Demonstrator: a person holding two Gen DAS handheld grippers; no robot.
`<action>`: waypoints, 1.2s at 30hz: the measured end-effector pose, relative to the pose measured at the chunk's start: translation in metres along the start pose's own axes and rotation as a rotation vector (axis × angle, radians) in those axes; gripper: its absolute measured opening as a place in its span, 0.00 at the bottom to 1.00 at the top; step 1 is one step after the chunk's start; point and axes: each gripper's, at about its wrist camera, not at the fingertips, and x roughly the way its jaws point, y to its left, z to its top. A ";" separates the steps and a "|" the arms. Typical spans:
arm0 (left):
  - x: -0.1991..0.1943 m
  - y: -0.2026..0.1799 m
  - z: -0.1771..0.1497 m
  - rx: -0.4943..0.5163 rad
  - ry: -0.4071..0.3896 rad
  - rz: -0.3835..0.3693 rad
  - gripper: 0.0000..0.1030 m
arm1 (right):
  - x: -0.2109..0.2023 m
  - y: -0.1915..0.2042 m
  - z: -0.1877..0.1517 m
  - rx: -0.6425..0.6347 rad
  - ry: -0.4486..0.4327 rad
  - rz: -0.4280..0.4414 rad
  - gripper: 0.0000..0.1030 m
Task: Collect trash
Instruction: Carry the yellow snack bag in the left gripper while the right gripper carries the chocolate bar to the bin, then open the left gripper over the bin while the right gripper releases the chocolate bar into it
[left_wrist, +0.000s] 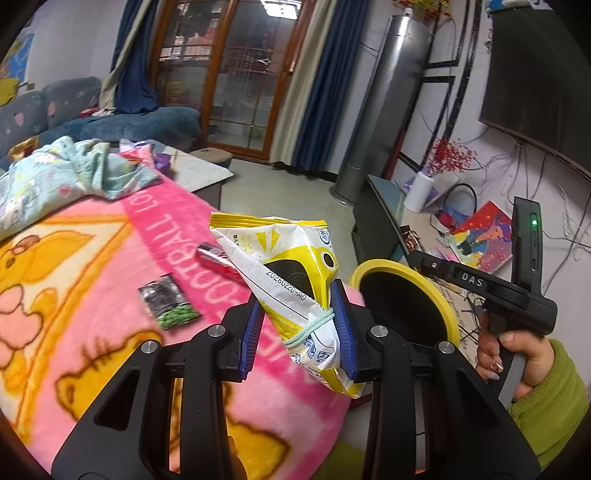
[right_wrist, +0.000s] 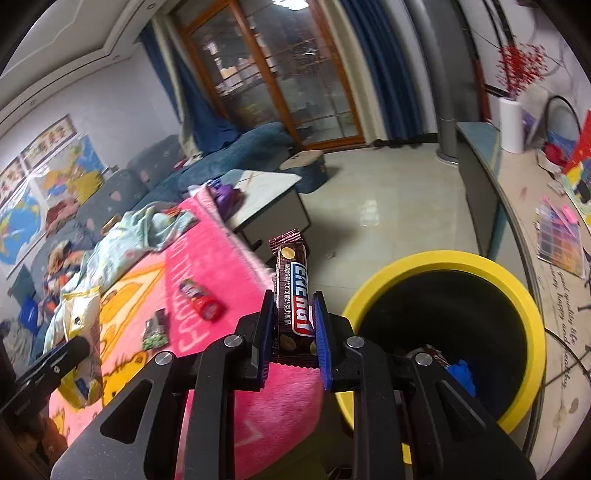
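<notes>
L hand-held gripper (left_wrist: 299, 325), frame centre, is pinching yellow bag (left_wrist: 291, 280); R hand-held gripper (right_wrist: 293, 332) is pinching choc bar (right_wrist: 291, 291), bin (right_wrist: 532, 314) lower right.

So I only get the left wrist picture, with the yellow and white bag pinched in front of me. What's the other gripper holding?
Observer: The right gripper is shut on a brown chocolate bar, standing upright between its blue fingers.
Operator: And that yellow-rimmed bin looks just black inside from here. Anything in it?
Observer: Yes. The right wrist view looks down into the bin and shows something blue at the bottom, beside what may be a wrapper.
Operator: Is the bar over the bin yet?
Observer: Not yet. It sits left of the rim, over the edge of the pink blanket.
</notes>
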 end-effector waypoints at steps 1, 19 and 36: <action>0.002 -0.002 0.000 0.006 0.003 -0.007 0.28 | -0.001 -0.005 0.001 0.010 -0.007 -0.012 0.19; 0.073 -0.091 -0.005 0.162 0.117 -0.164 0.28 | -0.033 -0.118 -0.001 0.227 -0.076 -0.157 0.19; 0.142 -0.147 -0.028 0.261 0.249 -0.236 0.28 | -0.024 -0.177 -0.025 0.325 -0.021 -0.201 0.20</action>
